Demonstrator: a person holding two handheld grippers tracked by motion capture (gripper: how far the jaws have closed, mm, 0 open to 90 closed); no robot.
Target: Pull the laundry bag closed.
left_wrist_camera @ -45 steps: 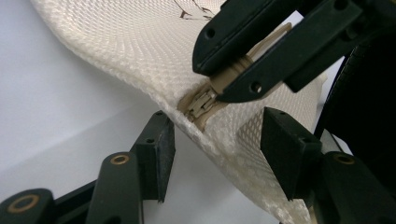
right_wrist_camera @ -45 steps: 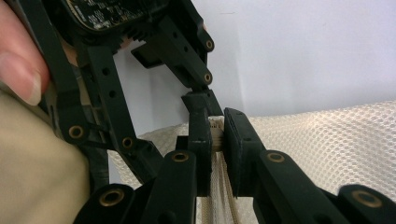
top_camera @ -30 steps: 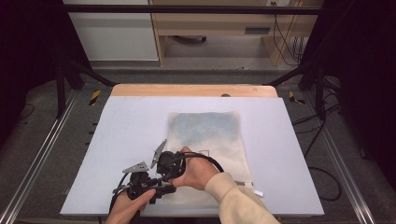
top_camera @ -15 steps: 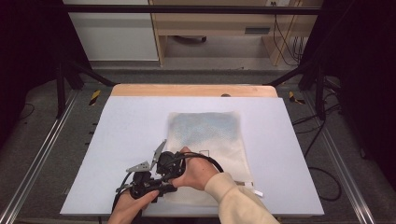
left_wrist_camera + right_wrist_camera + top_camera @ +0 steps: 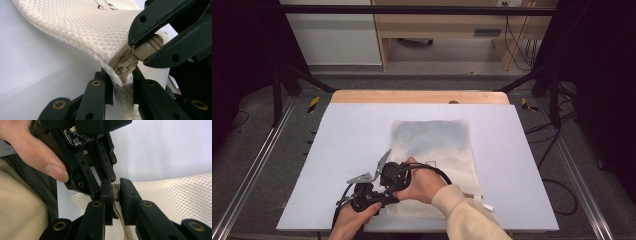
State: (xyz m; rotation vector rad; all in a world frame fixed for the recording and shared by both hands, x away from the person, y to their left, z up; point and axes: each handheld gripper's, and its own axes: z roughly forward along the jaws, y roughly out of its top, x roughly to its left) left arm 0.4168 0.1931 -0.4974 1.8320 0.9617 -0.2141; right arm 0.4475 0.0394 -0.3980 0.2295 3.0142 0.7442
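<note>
A cream mesh bag (image 5: 432,145) with a bluish far half lies flat on the white table (image 5: 352,130). Both grippers meet at its near left corner. My left gripper (image 5: 374,196) (image 5: 122,82) is shut on the bag's mesh edge just below the zipper slider (image 5: 125,65), and the corner is lifted off the table. My right gripper (image 5: 386,184) (image 5: 116,191) comes in from the other side and is shut on the beige zipper pull (image 5: 147,46). In the right gripper view, a hand's thumb (image 5: 50,167) rests on the left gripper's body.
A small white tag (image 5: 487,206) lies at the bag's near right corner. A wooden strip (image 5: 412,96) runs along the table's far edge. Metal rails (image 5: 257,165) flank the table on both sides.
</note>
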